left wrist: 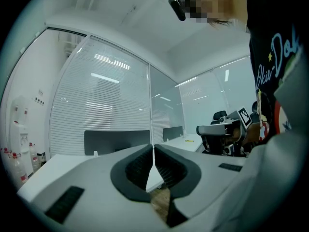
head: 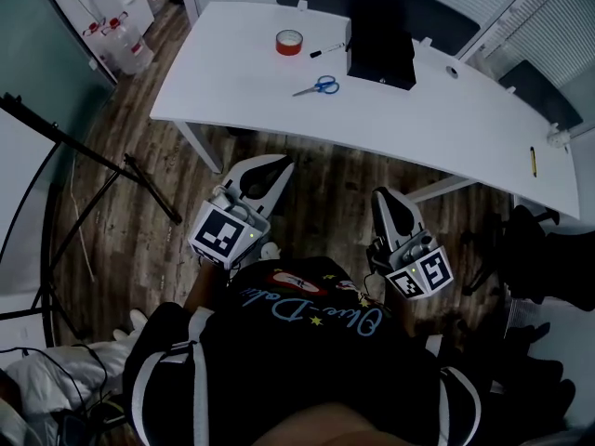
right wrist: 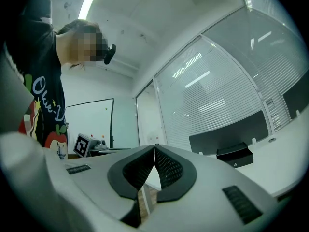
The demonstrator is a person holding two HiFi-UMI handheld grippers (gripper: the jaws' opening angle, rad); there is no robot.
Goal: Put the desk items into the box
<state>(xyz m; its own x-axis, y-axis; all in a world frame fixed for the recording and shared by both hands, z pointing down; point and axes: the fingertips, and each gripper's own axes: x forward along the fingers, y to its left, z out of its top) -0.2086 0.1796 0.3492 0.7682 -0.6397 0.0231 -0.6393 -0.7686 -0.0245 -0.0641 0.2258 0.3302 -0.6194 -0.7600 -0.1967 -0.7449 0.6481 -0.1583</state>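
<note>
A white desk (head: pixel 232 91) stands ahead of me. On it lie a red tape roll (head: pixel 289 42), a black marker (head: pixel 327 50), blue-handled scissors (head: pixel 317 86) and a black box (head: pixel 379 49). A yellow pen (head: pixel 534 161) rests near the desk's right end. My left gripper (head: pixel 276 163) is held over the wooden floor short of the desk's front edge, its jaws shut and empty (left wrist: pixel 153 146). My right gripper (head: pixel 382 196) is alongside, also short of the desk, jaws shut with nothing in them (right wrist: pixel 155 146). The right gripper view shows the black box (right wrist: pixel 234 154) on the desk.
A black tripod stand (head: pixel 102 170) stands on the wooden floor at the left. Water bottles (head: pixel 121 40) are at the far left. A black office chair (head: pixel 539 249) is at the right. Glass partitions with blinds (left wrist: pixel 101 105) lie behind the desk.
</note>
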